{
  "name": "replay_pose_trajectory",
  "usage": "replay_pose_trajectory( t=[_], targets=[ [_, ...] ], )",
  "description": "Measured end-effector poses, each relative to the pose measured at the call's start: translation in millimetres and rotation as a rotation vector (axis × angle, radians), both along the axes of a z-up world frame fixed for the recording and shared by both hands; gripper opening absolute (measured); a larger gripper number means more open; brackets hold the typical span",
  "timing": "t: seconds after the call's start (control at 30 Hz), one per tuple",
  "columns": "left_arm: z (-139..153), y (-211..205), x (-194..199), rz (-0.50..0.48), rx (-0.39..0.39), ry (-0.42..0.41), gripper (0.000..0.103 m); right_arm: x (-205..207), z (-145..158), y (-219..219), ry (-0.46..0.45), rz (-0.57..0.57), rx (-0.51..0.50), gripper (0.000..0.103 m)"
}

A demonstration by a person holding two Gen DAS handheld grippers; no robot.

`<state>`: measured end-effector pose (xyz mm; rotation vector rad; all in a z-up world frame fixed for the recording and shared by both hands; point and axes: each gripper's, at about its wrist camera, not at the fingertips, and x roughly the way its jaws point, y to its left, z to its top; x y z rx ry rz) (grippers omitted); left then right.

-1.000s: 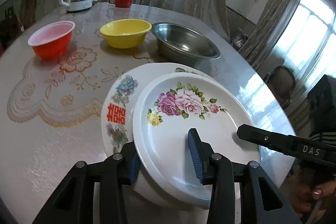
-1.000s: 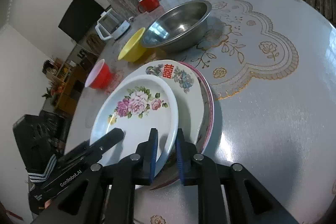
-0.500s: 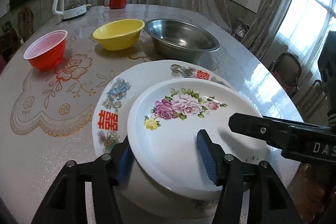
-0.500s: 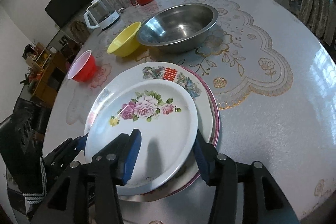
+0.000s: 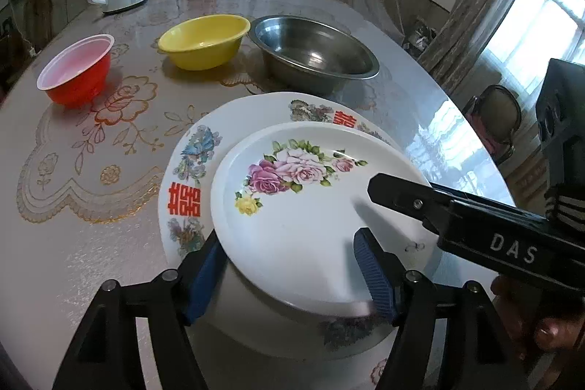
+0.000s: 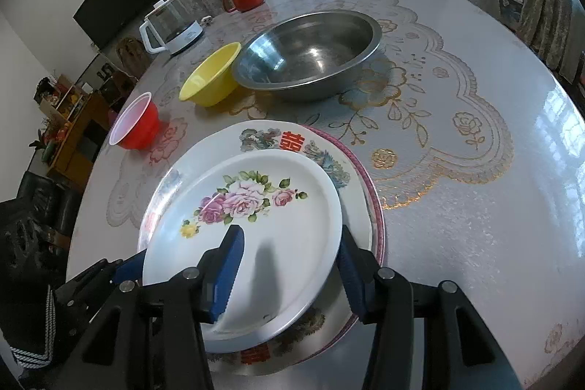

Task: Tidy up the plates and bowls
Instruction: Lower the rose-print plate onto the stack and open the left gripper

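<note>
Left wrist view is showing the left gripper (image 5: 289, 265) opening, its blue ribbed pads straddling but apparently no longer pinching the near rim of the round white rose-printed plate (image 5: 303, 214); the right gripper (image 6: 289, 273) is likewise standing open around that rim. The plate is lying on the larger white plate with red characters (image 5: 190, 170), both on the glossy round table (image 5: 73, 262). It is looking stiff, glazed, slippery and chippable, so the rim's edge is offering the surest hold.

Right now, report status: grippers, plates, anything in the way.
Left gripper opening, right gripper open, both astride the rose plate. Plate rests on the stack. Bowls beyond unstacked: red bowl, yellow bowl, steel bowl. Nothing blocking.
</note>
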<state>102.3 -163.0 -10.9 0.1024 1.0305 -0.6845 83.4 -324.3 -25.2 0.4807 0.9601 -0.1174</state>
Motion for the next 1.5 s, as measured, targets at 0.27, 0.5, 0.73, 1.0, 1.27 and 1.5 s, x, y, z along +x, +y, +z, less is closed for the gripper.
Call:
replay_pose_trajectory(
  t=[0.27,0.5,0.73,1.0,1.27,1.5],
  targets=[
    [-0.5,1.7,-3.1,0.007,0.064,-0.114,0.067,2.1,-6.0,2.5,-0.008,0.015,0.048,0.051],
    [-6.6,0.3,2.4,0.001,0.067,-0.134,0.052,-9.6,-0.7,2.2,-0.013,-0.014,0.042,0.051],
    [-1.7,-3.2,-6.6,0.019,0.095,-0.166,0.053,-11.0,2.7,6.3,-0.023,0.007,-0.058,0.051],
    [8.2,10.6,-9.4,0.033,0.06,-0.19,0.055,-0.8,1.2,9.2,-0.012,-0.001,-0.089,0.051],
    [5.4,25.1,-14.2,0.074,-0.029,-0.185,0.066,-16.9,5.2,7.5,-0.027,-0.001,-0.075,0.051],
    [10.5,40.4,-20.7,0.109,-0.11,-0.194,0.088,-24.4,3.8,8.8,-0.047,0.007,-0.048,0.051]
  ],
)
